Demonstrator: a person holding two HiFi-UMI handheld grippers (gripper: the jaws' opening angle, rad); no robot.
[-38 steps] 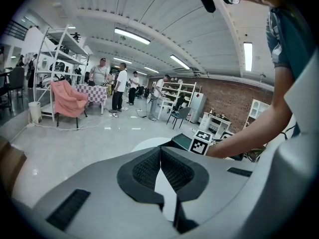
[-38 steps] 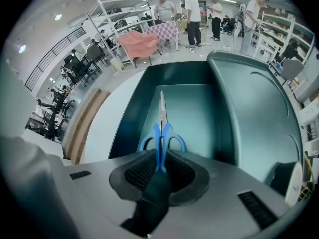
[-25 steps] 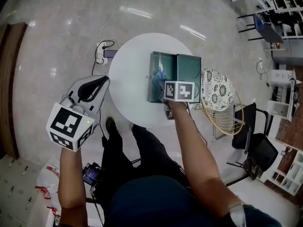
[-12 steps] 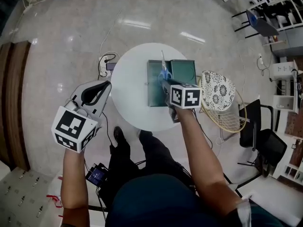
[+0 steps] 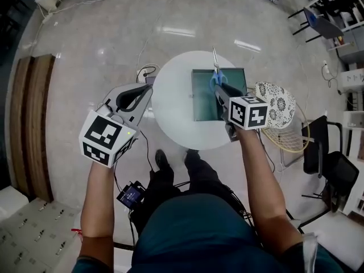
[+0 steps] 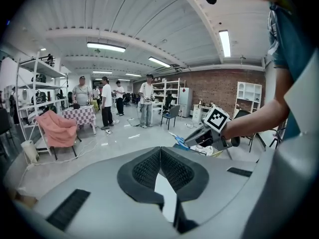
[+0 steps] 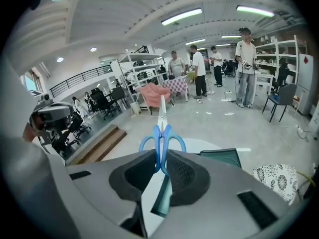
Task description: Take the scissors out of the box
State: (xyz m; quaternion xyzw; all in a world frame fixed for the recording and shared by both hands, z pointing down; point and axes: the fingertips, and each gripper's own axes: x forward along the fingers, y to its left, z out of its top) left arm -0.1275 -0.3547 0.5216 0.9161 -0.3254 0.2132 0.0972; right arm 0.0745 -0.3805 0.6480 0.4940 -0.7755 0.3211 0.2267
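The shiny pale floor [image 5: 85, 50] is the biggest thing below me; on it stands a round white worktop [image 5: 173, 104]; just beside the worktop, on my right, is a woven chair [image 5: 276, 104] with a black and white flower cushion; on the worktop, nearer my right side, lies a green box [image 5: 207, 98], and it is open on top; I cannot tell if anything lies inside it; my left tool [image 5: 145, 90] is out to the left of the worktop, over the floor, well apart from the box; its two dark pads are pressed together at the tip and there is nothing between them, so it holds nothing; my right tool [image 5: 220, 90] is up in the air over the box; its jaws are closed part way on the scissors [image 5: 216, 75] and grip them by the blue handles; the two blue rings poke out just past the pads; the thin silver blades are shut together and point straight away from the tool; so the scissors are out of the box, held up above it, touching only my right tool; in the head view their tip reaches past the far edge of the box, over the white worktop.
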